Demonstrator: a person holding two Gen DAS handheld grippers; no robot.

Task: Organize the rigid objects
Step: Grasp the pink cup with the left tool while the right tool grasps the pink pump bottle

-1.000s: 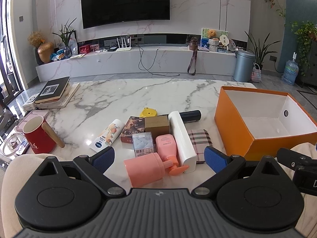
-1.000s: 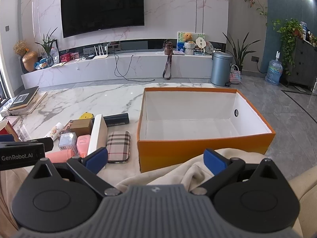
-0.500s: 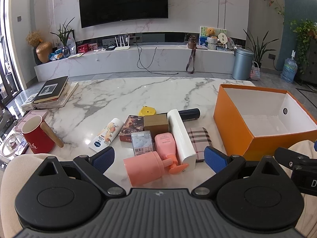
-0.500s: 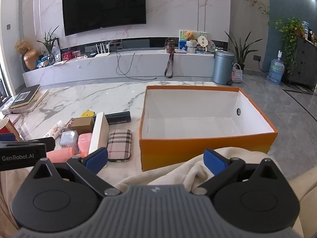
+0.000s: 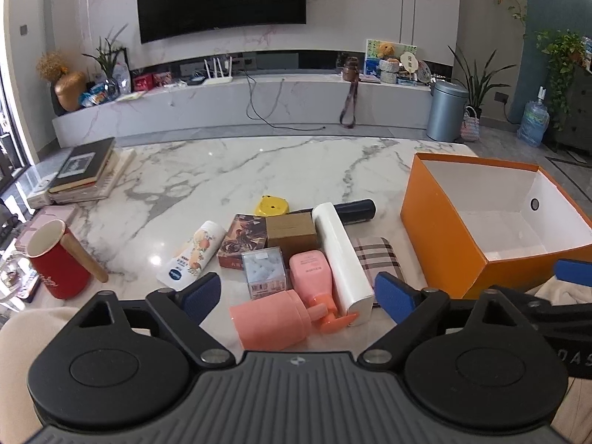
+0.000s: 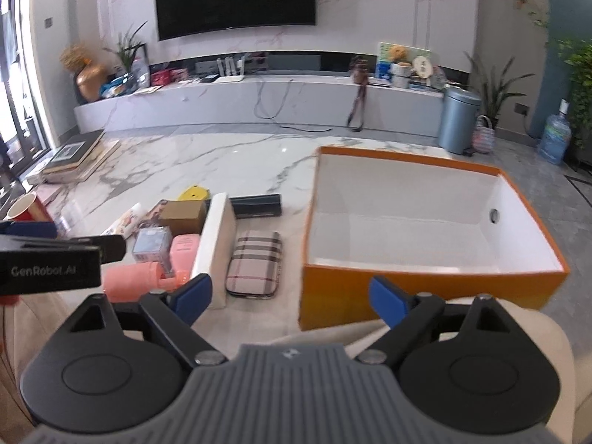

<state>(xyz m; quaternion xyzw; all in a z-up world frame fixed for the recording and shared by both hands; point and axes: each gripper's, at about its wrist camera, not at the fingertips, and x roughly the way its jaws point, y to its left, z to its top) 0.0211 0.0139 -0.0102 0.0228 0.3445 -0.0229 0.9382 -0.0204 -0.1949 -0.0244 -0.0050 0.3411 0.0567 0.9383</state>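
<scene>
- Left gripper [image 5: 298, 296]: jaws spread wide, holding nothing; pink cup [image 5: 272, 320] lies on its side between the fingertips.
- Right gripper [image 6: 292, 298]: jaws released, empty.
- Just past the left jaws: pink bottle [image 5: 310, 272], clear cube [image 5: 264, 272], white box [image 5: 342, 261], plaid case [image 5: 377, 259].
- Orange box [image 6: 370, 298] sits open ahead of the right jaws, beside the plaid case.

Right wrist view motion-blurred; red mug [image 6: 26, 209] cut by left edge.
</scene>
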